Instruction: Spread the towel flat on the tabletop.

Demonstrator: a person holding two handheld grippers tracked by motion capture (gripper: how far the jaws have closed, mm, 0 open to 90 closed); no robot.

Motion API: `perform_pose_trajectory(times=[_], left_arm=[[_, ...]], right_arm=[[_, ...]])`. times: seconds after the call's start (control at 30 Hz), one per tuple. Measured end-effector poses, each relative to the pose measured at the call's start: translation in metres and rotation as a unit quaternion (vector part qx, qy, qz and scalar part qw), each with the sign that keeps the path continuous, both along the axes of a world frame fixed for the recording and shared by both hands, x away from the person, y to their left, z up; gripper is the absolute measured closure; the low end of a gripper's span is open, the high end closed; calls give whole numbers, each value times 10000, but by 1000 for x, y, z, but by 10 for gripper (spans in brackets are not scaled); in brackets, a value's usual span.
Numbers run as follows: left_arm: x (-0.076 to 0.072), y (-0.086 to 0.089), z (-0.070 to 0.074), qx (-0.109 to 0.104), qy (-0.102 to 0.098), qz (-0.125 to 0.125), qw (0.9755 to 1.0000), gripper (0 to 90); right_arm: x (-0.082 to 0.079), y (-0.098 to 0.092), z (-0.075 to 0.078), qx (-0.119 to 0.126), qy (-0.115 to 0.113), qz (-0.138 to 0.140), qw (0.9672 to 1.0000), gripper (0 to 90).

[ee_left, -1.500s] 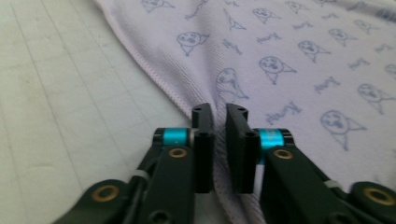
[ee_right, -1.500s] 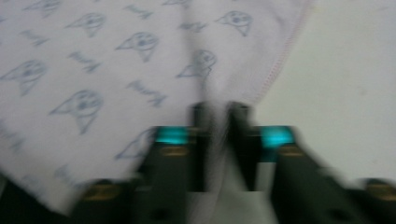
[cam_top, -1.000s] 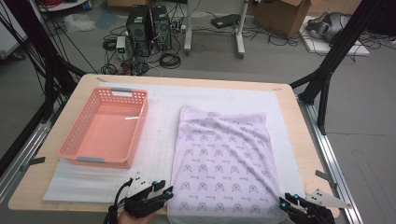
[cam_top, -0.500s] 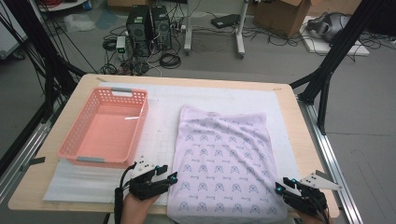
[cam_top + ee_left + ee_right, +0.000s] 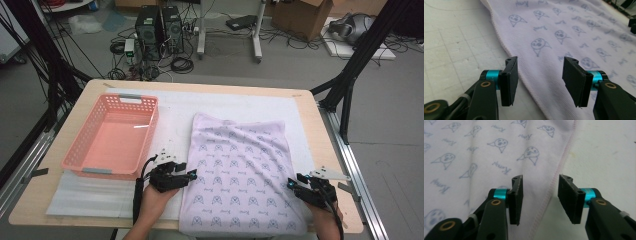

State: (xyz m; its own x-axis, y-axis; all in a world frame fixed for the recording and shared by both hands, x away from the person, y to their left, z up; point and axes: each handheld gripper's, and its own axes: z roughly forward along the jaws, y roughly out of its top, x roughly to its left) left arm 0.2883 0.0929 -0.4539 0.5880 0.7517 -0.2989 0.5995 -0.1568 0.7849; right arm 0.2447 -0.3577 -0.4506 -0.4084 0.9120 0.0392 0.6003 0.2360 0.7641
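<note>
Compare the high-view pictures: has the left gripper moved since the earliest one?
Yes. The left gripper has moved forward and rightward, away from the table's near edge, to the left hem of the printed cloth; jaws open and just widened, astride the hem.

One printed lilac cloth [image 5: 242, 175], one pink plastic basket [image 5: 112, 137] and one white foam mat [image 5: 175, 115] lie on one table [image 5: 60, 195]; two hand-held grippers: left hand-held gripper [image 5: 189, 176], right hand-held gripper [image 5: 294, 183].

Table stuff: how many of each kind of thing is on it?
Pink basket: 1
Printed cloth: 1
White foam mat: 1
Grippers: 2, left gripper and right gripper
Total: 5
</note>
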Motion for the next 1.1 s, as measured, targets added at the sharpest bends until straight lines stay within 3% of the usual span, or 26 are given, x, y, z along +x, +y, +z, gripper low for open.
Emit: perform_pose_trajectory(times=[0.07, 0.13, 0.17, 0.27, 0.47, 0.53, 0.57, 0.6, 0.67, 0.8, 0.9, 1.0, 1.1], left_arm=[[1, -3, 0, 137, 18, -2, 9999, 555], [-1, -7, 0, 427, -77, 111, 9990, 751], [-1, -8, 0, 471, -84, 80, 9988, 844], [-5, -4, 2, 506, -42, 44, 9987, 870], [-26, 13, 2, 356, 132, -35, 9993, 870], [-30, 14, 3, 314, 139, -83, 9994, 865], [-30, 14, 3, 306, 110, -87, 9994, 844], [-28, 14, 4, 277, 42, -104, 9996, 799], [-19, 16, 5, 28, -22, -62, 10000, 606], [0, 14, 10, -237, -278, -133, 9992, 526], [14, 7, 11, -182, -499, -141, 9985, 486], [28, -2, 8, 59, -337, -116, 9993, 476], [39, -6, 4, 86, -227, 82, 9997, 447]], right_arm=[[4, 2, 1, -36, 23, -9, 10000, 659], [5, 1, 3, -38, 84, 2, 10000, 805], [5, 1, 3, -85, 107, -3, 9999, 829], [3, -1, 5, -175, 147, 3, 9997, 852], [-17, -19, 7, 43, 346, -40, 9994, 857], [-25, -22, 9, -19, 375, -46, 9993, 852], [-30, -24, 8, 78, 362, -91, 9993, 842], [-32, -26, 8, 100, 343, -118, 9993, 837], [-34, -31, 10, 169, 262, -216, 9993, 772], [-27, -39, 14, 367, 42, -401, 9985, 686], [-14, -37, 14, 386, 45, -391, 9985, 650], [4, -29, 11, 342, 31, -286, 9990, 616], [23, -18, 8, 299, 117, -223, 9992, 580]])
